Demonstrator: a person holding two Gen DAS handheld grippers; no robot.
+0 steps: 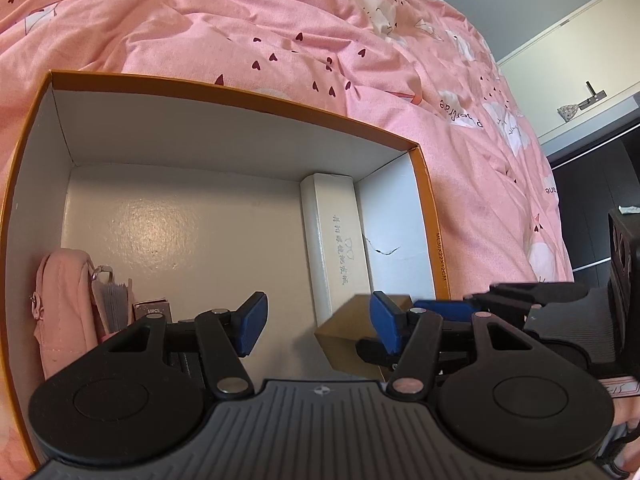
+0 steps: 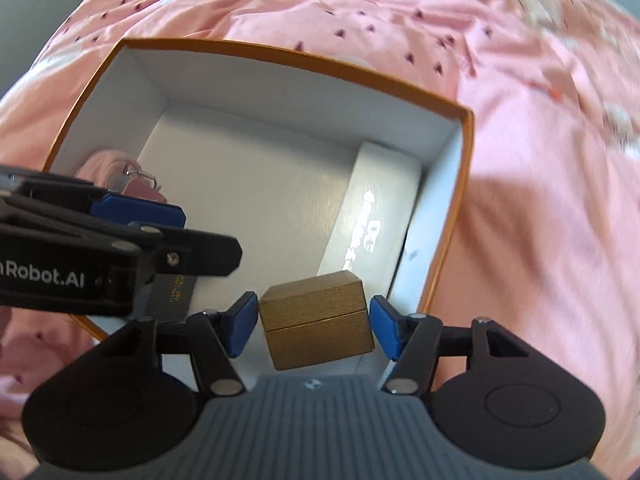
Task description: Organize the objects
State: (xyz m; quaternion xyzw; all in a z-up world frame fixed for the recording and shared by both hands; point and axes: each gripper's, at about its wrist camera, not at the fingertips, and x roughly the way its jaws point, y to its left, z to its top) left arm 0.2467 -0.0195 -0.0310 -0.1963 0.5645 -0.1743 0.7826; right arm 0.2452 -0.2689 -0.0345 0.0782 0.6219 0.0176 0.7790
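An orange-rimmed cardboard box [image 1: 224,92] with a white inside lies on a pink bedspread; it also shows in the right wrist view [image 2: 304,60]. Inside it are a long white box [image 1: 334,236] along the right wall, a pink pouch [image 1: 60,304] at the left and a small brown carton [image 1: 154,310]. My right gripper [image 2: 314,326] is shut on a gold-brown cube box [image 2: 318,320], held over the near right part of the orange box. My left gripper [image 1: 316,324] is open and empty above the box's near edge; the cube box [image 1: 344,340] sits just to its right.
The pink bedspread [image 1: 280,28] with dark hearts surrounds the box. A white cabinet [image 1: 580,64] and dark furniture [image 1: 592,208] stand at the far right. The left gripper's body [image 2: 100,248] crosses the left of the right wrist view.
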